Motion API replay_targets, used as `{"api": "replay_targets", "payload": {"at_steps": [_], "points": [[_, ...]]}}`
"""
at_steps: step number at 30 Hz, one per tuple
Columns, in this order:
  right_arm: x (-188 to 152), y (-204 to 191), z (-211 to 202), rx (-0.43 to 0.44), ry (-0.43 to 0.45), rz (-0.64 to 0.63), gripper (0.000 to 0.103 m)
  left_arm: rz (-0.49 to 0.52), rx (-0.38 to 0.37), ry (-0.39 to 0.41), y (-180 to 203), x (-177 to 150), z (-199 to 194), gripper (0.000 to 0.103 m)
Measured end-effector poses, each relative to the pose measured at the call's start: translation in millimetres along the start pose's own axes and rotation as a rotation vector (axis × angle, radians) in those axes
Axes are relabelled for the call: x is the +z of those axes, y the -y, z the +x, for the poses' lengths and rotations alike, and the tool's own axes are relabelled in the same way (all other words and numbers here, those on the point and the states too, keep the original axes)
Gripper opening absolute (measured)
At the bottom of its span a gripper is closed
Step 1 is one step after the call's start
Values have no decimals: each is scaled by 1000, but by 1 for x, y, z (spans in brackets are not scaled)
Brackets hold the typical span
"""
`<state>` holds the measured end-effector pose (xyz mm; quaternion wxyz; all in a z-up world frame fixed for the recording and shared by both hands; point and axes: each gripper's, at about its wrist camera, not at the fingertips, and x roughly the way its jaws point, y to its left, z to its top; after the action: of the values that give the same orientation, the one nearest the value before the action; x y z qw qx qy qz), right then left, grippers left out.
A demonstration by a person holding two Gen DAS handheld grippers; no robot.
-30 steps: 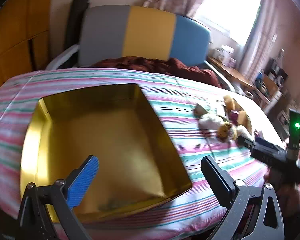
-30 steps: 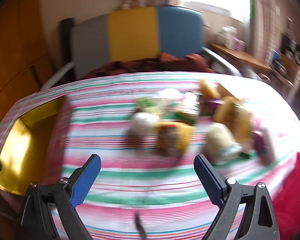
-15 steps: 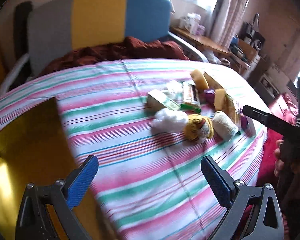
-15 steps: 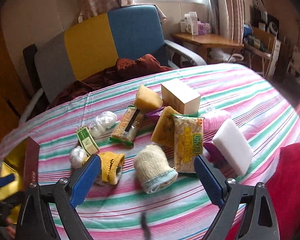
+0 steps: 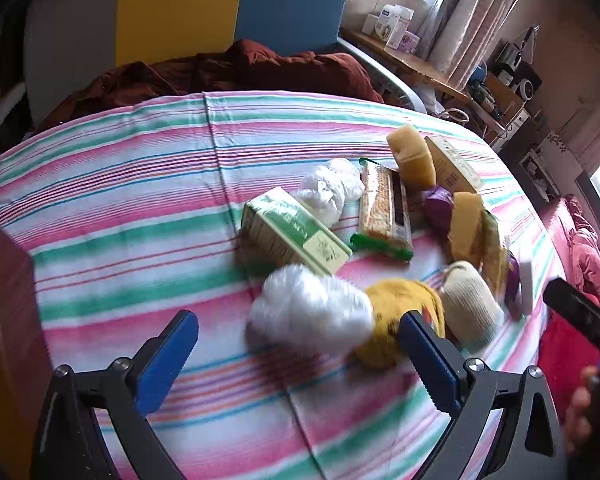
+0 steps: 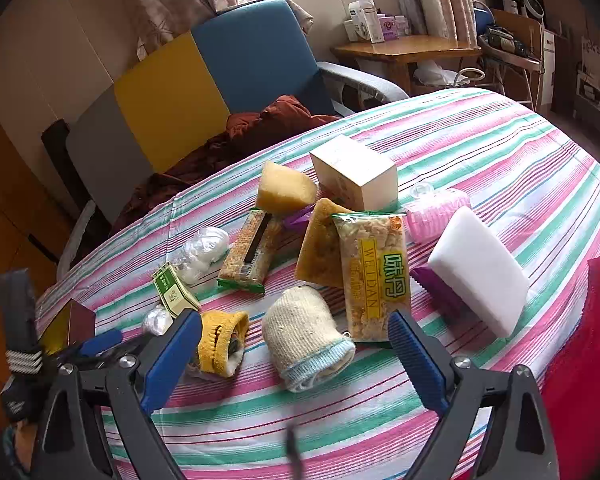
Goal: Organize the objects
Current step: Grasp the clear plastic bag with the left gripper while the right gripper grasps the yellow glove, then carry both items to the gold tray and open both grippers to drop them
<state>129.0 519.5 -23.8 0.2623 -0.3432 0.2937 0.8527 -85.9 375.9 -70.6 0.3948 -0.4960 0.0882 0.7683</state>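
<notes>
Nothing looks sorted yet: both the left gripper (image 5: 296,344) and right gripper (image 6: 294,344) gape empty over the pile (image 6: 340,240), right of the box (image 6: 66,326), which seems unfilled, though mostly unseen.

sponges (image 6: 285,189): 2 yellow, 1 white (image 6: 478,270) | rolled socks (image 6: 306,336): 2 | snack packets (image 6: 374,276): 2 | boxes (image 6: 354,172): 2 | white plastic-wrapped bundles (image 6: 202,248): 2 | pink roller (image 6: 436,210): 1 | gold tin (image 6: 66,322): 1
</notes>
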Motion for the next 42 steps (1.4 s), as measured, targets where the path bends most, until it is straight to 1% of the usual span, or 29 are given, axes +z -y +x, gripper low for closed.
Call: {"api": "replay_targets", "payload": {"at_steps": [2,4,5,6,7,8,9,11,13,15,16,20,24,27,29,31,32,33,34,35,36,37,40,42], "points": [[0,-1,0,1,4,-3,96,-10,-9,0,0,5,6,100],[1,-2,-1,-2,9,-6,96,-12,-17,-15,-1,9,16,97],[1,-2,-1,-2,9,-5,96,-19,-35,-43,-2,10,23,87],[1,-2,-1,0,8,-5,96,-23,-55,-61,-3,10,27,74],[1,-3,-1,3,6,-7,96,-27,-69,-65,-5,10,28,71],[1,-4,-1,5,4,-10,96,-25,-62,-53,-6,9,26,63],[1,-5,-1,7,4,-15,96,-27,-73,-50,-8,6,22,62],[0,-9,-1,14,4,-35,96,-49,-86,-35,-13,-2,11,62],[-2,-16,-1,24,-1,-68,94,-42,-89,-12,-14,-9,-1,61],[-5,-25,-1,44,-11,-111,88,-31,-87,8,-13,-20,-16,61],[-7,-30,0,51,-18,-134,86,-23,-86,20,-12,-24,-24,61],[-14,-51,10,88,-86,-203,79,2,-81,70,-11,-37,-55,61],[-18,-78,23,93,-145,-295,79,23,-79,122,-17,-46,-89,62],[-20,-105,42,80,-185,-392,79,20,-74,159,-23,-52,-111,62],[-20,-114,59,43,-221,-436,79,11,-70,180,-29,-57,-125,62],[-24,-122,82,18,-283,-469,79,0,-59,201,-37,-62,-138,62],[-26,-125,91,15,-311,-484,76,-8,-55,213,-41,-65,-144,62],[-27,-126,102,-7,-345,-498,61,-19,-49,225,-47,-69,-151,63],[-30,-127,108,-40,-365,-510,58,-27,-42,233,-53,-72,-158,63],[-32,-128,109,-42,-362,-516,56,-35,-31,241,-59,-76,-163,63],[-33,-130,105,-42,-349,-523,49,-48,-16,251,-67,-81,-170,63],[-33,-132,99,-41,-333,-523,47,-58,-5,257,-73,-84,-174,63],[-33,-136,77,-16,-285,-515,46,-107,40,266,-99,-97,-184,63],[-33,-143,63,18,-260,-529,46,-148,77,270,-120,-107,-189,63]]}}
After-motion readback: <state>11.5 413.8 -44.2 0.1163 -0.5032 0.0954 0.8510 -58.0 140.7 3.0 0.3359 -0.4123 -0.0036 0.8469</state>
